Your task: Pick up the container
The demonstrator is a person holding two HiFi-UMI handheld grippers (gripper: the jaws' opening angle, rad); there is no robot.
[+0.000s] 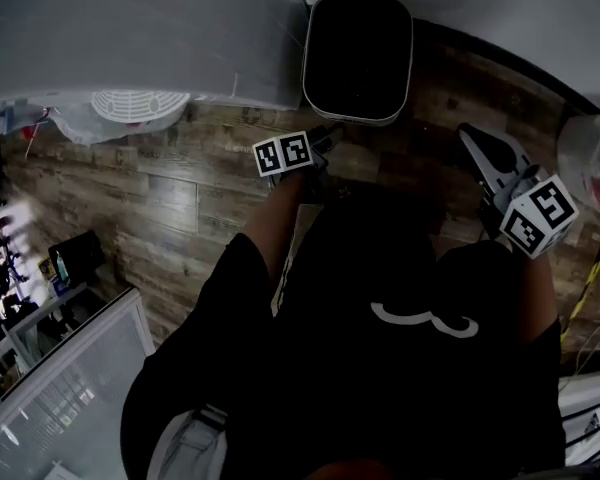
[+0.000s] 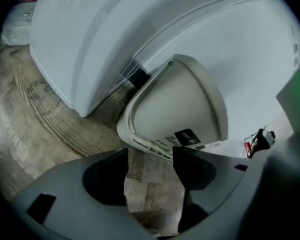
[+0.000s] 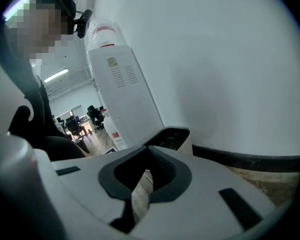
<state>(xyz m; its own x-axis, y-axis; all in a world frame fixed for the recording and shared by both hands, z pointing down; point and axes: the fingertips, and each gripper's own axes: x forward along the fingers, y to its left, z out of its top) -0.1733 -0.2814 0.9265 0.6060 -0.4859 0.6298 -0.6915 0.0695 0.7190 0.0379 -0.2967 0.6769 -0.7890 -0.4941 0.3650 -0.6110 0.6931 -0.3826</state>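
Looking steeply down in the head view, a white container (image 1: 358, 56) with a dark inside is standing on the wood-plank floor (image 1: 180, 198) at the far centre; its far edge is sitting against a white wall (image 1: 500, 8), and a large white unit (image 1: 130, 28) is standing just beside its left edge; bare planks are lying open along its near and right sides. The left tool (image 1: 325, 140) is hovering just near of the container's near rim; in the left gripper view this left tool (image 2: 150, 176) is showing its jaws wide apart, with only floor between them. The right tool (image 1: 472, 138) is hanging to the container's right, apart from it; its own view is showing the right tool (image 3: 142, 184) with jaws closed together, gripping nothing. Only the left gripper view is showing a dark label (image 2: 186, 136) on the container's side (image 2: 180, 104); its print is too small to read. Only the right gripper view is showing the dark skirting (image 3: 250, 161) along the wall.
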